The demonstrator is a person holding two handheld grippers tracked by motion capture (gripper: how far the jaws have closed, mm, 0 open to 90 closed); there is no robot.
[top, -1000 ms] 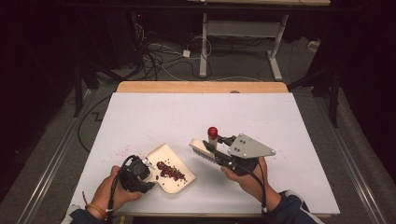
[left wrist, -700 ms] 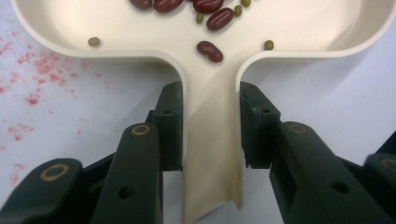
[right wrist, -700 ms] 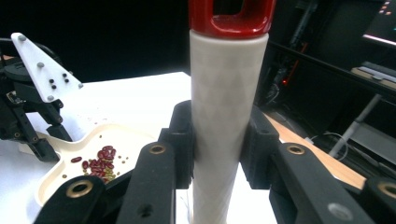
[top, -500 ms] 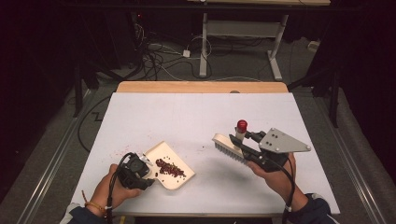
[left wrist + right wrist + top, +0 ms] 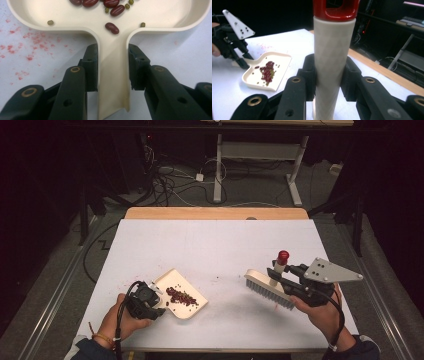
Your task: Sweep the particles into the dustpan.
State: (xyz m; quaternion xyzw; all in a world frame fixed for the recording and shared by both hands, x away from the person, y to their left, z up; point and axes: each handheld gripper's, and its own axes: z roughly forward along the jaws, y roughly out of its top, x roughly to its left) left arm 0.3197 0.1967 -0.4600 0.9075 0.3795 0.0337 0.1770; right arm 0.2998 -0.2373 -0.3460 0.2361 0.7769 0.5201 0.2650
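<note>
White table, red specks; dark room, cables on floor.

The dustpan lies on the bench, near the front edge and toward the left. A heap of beans sits in it. The left tool is at its handle, on its left. The brush is off to the right, well apart from the dustpan, in the right tool. Behind the bench, cables lie on the floor.
</note>
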